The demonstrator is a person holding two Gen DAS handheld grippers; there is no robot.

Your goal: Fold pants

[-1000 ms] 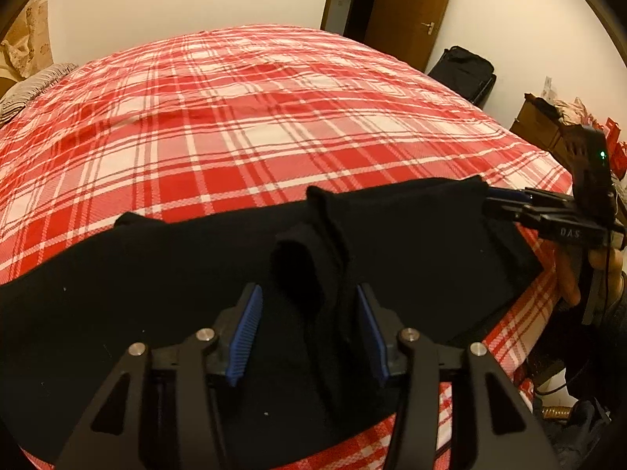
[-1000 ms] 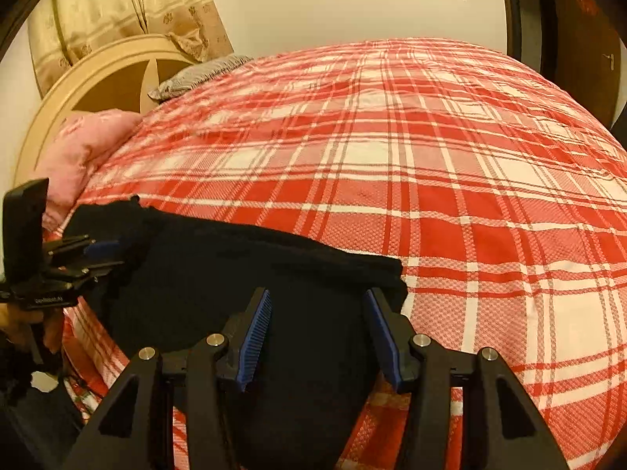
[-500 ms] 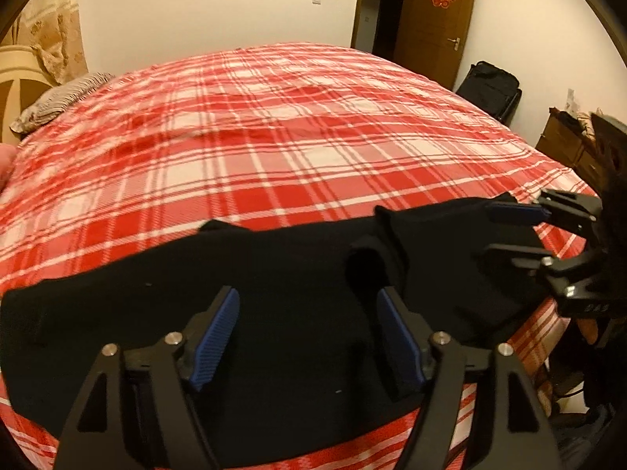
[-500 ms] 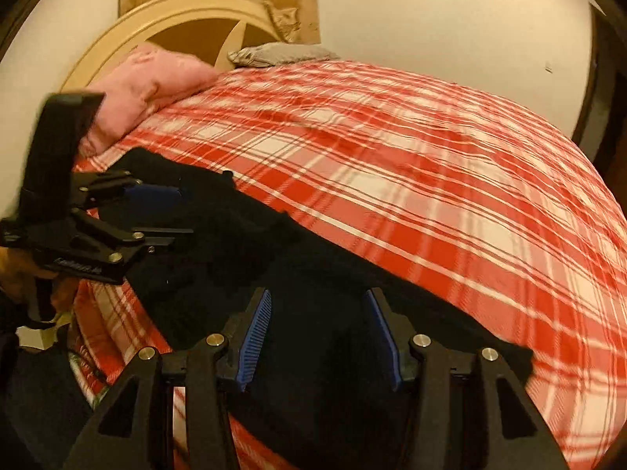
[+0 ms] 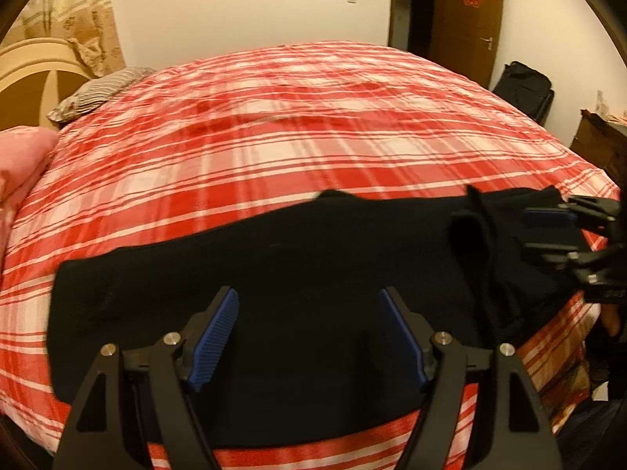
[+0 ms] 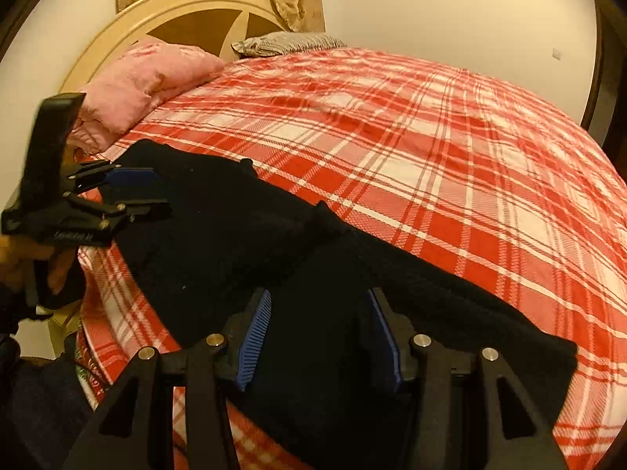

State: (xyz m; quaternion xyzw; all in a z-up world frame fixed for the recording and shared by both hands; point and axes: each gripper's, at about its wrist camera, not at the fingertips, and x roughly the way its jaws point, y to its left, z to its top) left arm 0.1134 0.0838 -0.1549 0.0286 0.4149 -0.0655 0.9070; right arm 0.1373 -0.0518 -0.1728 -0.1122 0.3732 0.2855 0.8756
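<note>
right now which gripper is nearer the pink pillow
Left. The left gripper sits at the pants end just below the pink pillow; the right gripper is over the other end, farther away.

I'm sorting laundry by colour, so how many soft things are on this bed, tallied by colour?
Black: 1, the pants along the near edge
Pink: 1, the pillow by the headboard
Grey striped: 1, the pillow behind it
Red and white plaid: 1, the bedspread under everything
Total: 4
</note>
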